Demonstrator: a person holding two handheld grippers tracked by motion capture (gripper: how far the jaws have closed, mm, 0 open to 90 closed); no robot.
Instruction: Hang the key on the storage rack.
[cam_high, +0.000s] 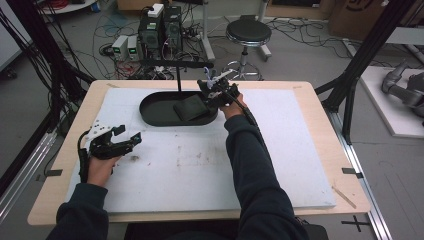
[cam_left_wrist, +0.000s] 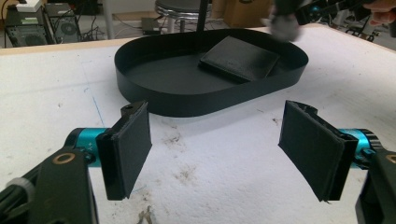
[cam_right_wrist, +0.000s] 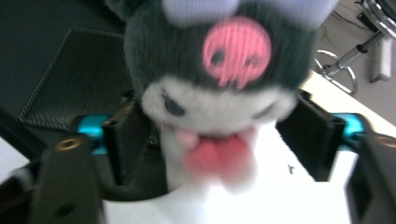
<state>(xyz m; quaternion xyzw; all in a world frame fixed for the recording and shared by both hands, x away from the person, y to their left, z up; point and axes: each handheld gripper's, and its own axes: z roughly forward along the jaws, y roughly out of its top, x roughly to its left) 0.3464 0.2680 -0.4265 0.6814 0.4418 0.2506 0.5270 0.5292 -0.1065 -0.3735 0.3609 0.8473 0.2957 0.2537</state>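
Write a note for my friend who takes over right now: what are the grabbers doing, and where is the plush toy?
Right gripper: jaws on either side of the plush toy, by the right end of the black oval tray; the blur hides how firmly they grip it.
Left gripper: open, holding nothing, low over the white mat in front of the tray.
Done: a black wallet lies in the tray, leaning on its far wall.
Left: the toy is not in the tray yet; it probably goes in next.
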